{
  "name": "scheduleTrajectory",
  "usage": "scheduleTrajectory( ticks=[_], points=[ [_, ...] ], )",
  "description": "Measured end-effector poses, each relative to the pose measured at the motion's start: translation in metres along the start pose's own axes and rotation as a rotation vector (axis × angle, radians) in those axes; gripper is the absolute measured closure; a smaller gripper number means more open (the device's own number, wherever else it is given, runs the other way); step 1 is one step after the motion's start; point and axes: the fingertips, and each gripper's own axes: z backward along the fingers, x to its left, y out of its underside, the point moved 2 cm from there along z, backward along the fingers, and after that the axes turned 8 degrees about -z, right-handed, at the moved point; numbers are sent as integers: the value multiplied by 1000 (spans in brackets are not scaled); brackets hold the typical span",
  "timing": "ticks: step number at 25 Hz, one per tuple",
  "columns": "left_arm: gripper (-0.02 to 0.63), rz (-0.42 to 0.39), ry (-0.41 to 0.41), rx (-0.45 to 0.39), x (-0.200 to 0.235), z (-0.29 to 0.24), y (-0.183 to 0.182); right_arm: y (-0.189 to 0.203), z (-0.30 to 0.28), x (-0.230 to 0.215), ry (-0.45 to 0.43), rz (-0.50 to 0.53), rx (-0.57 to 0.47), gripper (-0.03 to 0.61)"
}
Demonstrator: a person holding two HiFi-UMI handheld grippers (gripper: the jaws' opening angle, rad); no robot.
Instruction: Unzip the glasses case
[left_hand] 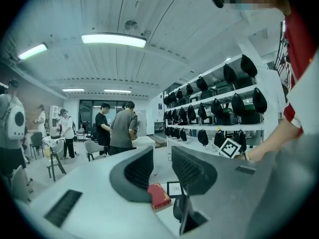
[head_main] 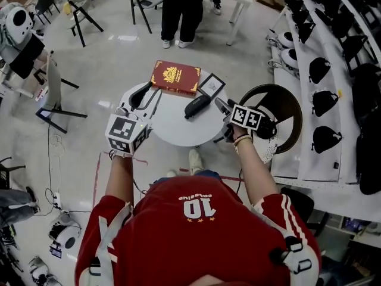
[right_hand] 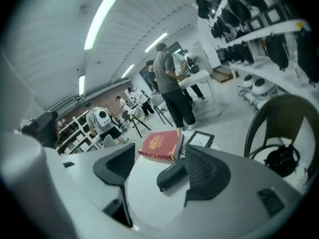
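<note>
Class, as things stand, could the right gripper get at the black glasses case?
Probably yes: the right gripper is open and empty, and the glasses case lies uncovered just ahead of its jaws.

A: What surrounds the round white table (head_main: pixel 172 133)?
B: Pale glossy floor (head_main: pixel 119 58) — a brown chair (head_main: pixel 290 102) just off its right edge, white shelving (head_main: pixel 306 130) of black bags (head_main: pixel 319 69) beyond.
A: And overhead?
B: Ribbed ceiling (left_hand: pixel 164 19), long strip lights (left_hand: pixel 113 39). People (head_main: pixel 181 8) stand past the far edge; grey chairs (head_main: pixel 53 88) stand well off the left edge.
</note>
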Motion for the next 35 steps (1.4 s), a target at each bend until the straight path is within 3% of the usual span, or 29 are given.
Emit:
scheduleTrajectory(
  ticks=[3, 11, 20, 22, 24, 27, 35],
  points=[
    [495, 9, -17, -28, 3, 5, -10, -18, 25, 25, 11, 105, -101, 275],
    [531, -5, -42, -66, 4, 23, -31, -41, 77, 95, -28, 234, -292, 275],
    [583, -3, -67, -100, -6, 39, -40, -52, 135, 178, -85, 407, -426, 283],
    [588, 0, -67, -110, -10, 41, -43, -52, 146, 187, -91, 426, -438, 306],
    [592, 0, -70, -120, -12, 44, -45, -50, 155, 191, -90, 443, -447, 387],
    [597, -9, -68, -132, -19, 51, -48, -43, 166, 193, -89, 450, -457, 460],
    [604, -22, -70, -140, -26, 67, -42, -30, 185, 197, -46, 480, -507, 530]
  ],
)
